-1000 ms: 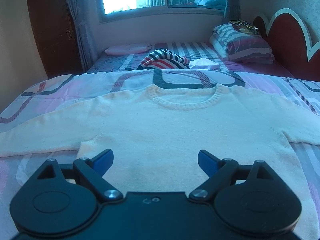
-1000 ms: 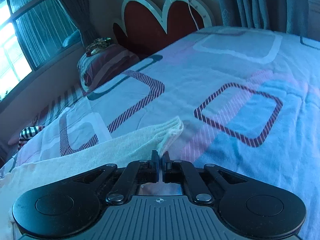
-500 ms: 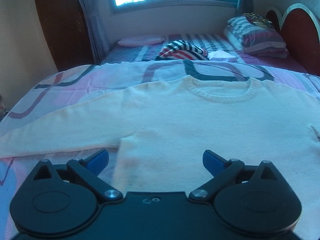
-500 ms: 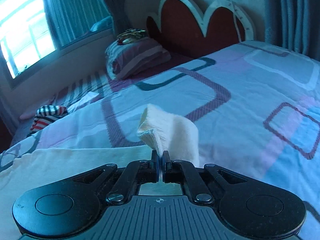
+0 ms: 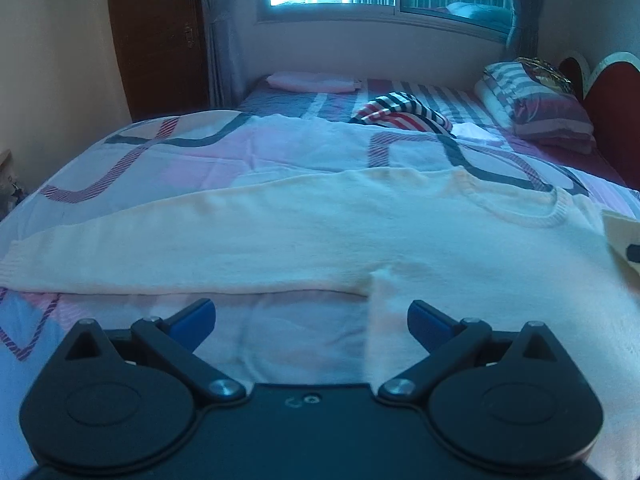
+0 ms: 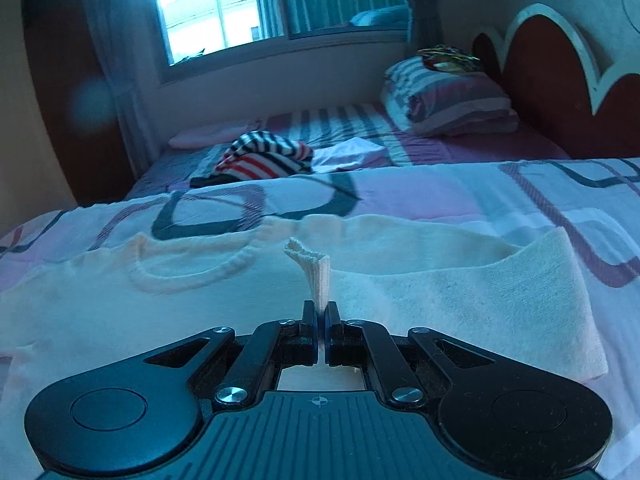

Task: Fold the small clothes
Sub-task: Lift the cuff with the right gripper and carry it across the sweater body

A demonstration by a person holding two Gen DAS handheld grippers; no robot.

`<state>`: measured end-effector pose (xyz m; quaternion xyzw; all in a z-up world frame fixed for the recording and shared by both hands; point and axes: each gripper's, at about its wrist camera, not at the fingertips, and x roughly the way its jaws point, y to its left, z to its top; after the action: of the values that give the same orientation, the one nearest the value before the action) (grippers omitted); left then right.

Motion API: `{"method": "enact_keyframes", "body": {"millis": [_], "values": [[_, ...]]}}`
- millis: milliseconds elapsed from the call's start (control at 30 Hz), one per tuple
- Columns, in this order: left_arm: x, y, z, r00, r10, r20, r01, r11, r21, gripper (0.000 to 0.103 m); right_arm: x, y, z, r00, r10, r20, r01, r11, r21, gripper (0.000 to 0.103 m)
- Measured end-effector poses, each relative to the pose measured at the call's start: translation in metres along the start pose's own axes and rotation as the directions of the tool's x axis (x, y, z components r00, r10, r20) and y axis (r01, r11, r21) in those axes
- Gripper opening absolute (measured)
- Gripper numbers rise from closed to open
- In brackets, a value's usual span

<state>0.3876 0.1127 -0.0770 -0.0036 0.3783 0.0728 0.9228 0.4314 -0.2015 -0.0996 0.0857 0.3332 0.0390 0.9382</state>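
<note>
On the bed, the cream sweater (image 5: 360,232) lies flat. Your right gripper (image 6: 319,318) pinches its right sleeve cuff (image 6: 314,270) over the chest; your left gripper (image 5: 310,318), fingers spread, faces the left sleeve (image 5: 160,256), which stretches leftward.

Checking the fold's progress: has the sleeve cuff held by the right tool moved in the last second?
Yes. The cuff, pinched in the right tool, left the bare quilt and swung in over the sweater, by its collar.

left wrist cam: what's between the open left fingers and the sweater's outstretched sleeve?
Only bare patterned bedspread. In the left wrist view, the left gripper hangs open short of the cream sweater; its sleeve lies flat beyond.
</note>
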Motion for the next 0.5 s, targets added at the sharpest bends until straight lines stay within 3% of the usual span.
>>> {"method": "enact_keyframes", "body": {"millis": [233,467,500], "values": [[0.003,0.034,0.004,1.0,-0.018,0.006,0.019,0.998,-0.055,0.101,0.023,0.071,-0.007,0.998,0.061,-0.03,-0.063,0.997,-0.049,0.002],[0.005,0.051,0.006,1.0,-0.028,-0.001,0.028,0.997,-0.073,0.1,0.045,0.114,-0.021,0.985,0.149,-0.089,-0.155,0.985,-0.075,0.002],[0.006,0.05,0.006,0.999,-0.033,0.0,0.033,0.997,-0.071,0.1,0.048,0.117,-0.024,0.981,0.163,-0.102,-0.172,0.982,-0.081,0.012]]}}
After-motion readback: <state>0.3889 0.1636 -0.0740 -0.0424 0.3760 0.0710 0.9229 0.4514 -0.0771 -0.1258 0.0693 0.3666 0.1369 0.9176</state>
